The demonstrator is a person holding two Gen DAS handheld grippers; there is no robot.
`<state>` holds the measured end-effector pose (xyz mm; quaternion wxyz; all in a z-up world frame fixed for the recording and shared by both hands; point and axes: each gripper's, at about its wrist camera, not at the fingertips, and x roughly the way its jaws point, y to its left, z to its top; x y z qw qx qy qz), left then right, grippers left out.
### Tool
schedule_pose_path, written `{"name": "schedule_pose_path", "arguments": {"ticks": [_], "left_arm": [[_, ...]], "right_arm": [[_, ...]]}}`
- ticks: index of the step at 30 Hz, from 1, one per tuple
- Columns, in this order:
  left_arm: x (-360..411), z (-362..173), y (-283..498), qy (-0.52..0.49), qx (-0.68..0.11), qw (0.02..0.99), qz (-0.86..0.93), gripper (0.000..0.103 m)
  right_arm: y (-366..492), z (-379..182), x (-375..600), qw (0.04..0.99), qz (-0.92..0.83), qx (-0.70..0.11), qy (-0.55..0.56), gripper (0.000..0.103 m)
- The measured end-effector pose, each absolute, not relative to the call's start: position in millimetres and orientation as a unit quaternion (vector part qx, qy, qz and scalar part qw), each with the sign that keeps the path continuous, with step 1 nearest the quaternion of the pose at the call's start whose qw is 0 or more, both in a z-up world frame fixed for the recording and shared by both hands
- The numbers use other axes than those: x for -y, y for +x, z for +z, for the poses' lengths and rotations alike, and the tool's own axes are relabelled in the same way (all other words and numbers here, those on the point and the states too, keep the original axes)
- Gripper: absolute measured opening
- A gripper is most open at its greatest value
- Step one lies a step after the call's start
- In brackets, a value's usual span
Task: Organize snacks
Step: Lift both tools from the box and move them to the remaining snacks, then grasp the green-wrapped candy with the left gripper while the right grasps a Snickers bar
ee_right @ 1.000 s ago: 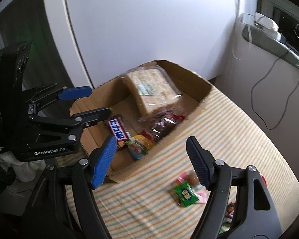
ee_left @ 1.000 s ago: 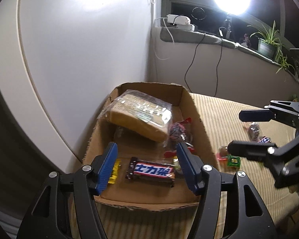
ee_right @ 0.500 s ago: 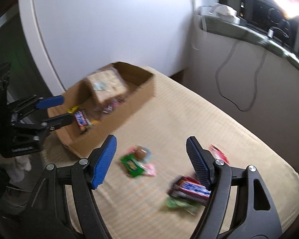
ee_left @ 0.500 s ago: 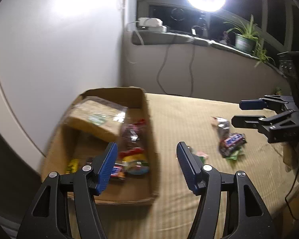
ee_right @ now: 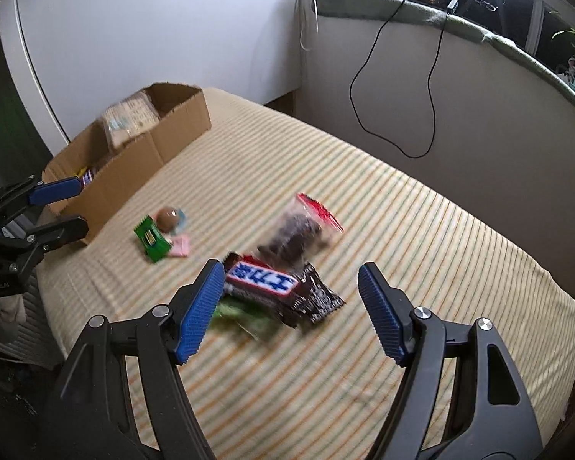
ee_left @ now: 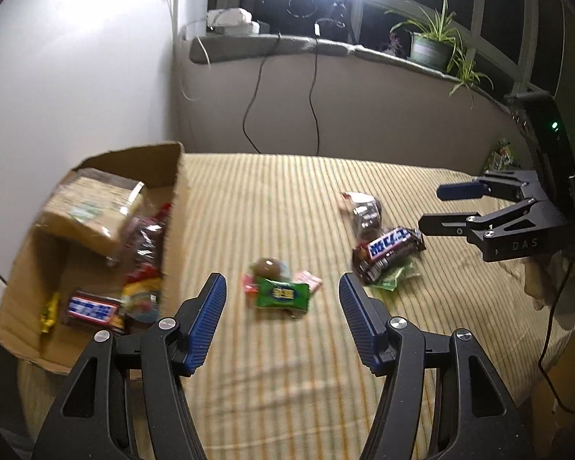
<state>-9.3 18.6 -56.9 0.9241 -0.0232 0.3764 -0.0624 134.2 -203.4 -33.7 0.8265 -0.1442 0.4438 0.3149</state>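
With both claws released and empty, the right claw point(ee_right: 291, 310) should be lowered squarely over the blue-labelled brown chocolate bar point(ee_right: 272, 283) lying on the striped bench point(ee_right: 402, 230), avoiding the clear snack bag point(ee_right: 295, 235).

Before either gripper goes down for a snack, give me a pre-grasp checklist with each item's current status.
1. Left gripper jaws open and empty: ok.
2. Right gripper jaws open and empty: ok.
3. Green packet lies between the left jaws' line of approach: ok.
4. Snickers bar sits ahead of the right jaws, resting on other wrappers, so a single-item pick: not ok.
5. Cardboard box has free space for more snacks: cannot tell, it is blurred.
6. The two grippers stand apart, no clash over the striped cloth: ok.
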Motion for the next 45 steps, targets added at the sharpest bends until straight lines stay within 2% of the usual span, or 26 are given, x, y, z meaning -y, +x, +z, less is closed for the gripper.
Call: {"name": "schedule_pose_path", "arguments": {"ticks": [7,9,11,26,29,35,40,45], "left_arm": [[-10,-77,3,-0.027,-0.399,0.915,-0.057,0.056],[-8,-81,8,-0.024,-0.405,0.912,-0.055,0.056],[-6,-85,13,-0.021,-0.41,0.91,-0.053,0.056],[2,-103,35,0.01,-0.431,0.901,-0.057,0.056],[4,-107,39,0.012,-0.436,0.898,-0.058,0.047],[1,-107,39,0.008,-0.436,0.898,-0.057,0.036],[1,-108,34,0.007,-0.433,0.899,-0.058,0.033],[2,-106,27,0.0,-0.43,0.901,-0.06,0.032]], "right_arm": [[132,-39,190,0.807,0.358,-0.435,-0.177,0.074],[132,-43,182,0.793,0.378,-0.44,-0.187,0.064],[134,-49,177,0.784,0.385,-0.446,-0.197,0.059],[146,-79,172,0.744,0.41,-0.484,-0.211,0.059],[146,-82,167,0.741,0.408,-0.484,-0.225,0.057],[145,-84,161,0.734,0.411,-0.484,-0.242,0.053],[146,-85,156,0.731,0.412,-0.485,-0.247,0.049],[147,-82,157,0.731,0.413,-0.487,-0.239,0.037]]}}
